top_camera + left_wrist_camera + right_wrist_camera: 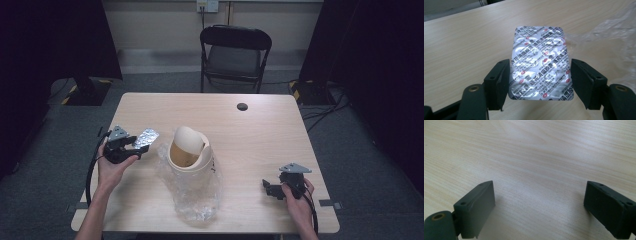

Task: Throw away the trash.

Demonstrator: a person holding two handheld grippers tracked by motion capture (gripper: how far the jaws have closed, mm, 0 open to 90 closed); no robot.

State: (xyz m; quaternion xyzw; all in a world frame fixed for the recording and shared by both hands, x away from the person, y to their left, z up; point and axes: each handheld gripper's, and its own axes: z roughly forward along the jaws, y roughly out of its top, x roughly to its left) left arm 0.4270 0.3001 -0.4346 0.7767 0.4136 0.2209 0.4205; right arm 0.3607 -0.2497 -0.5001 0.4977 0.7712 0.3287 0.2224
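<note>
A foil blister pack (540,62) is clamped by its long edges between the left gripper (131,148)'s fingers (499,82), above the counter (260,135) left of a swing-lid bin (189,150) on crumpled plastic (192,192). The right gripper (272,189) rests spread wide and holding nothing near the counter's front right edge, bare wood around it.

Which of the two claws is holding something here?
The left claw, clamped across a silver blister pack beside the beige bin. The right claw stands open over bare table.

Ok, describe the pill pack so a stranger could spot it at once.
Start at the wooden table and find the cream bin standing in clear plastic wrap. To the bin's left, the left gripper holds the pill pack between its jaws. It alone is flat, silver foil with printed text.
</note>
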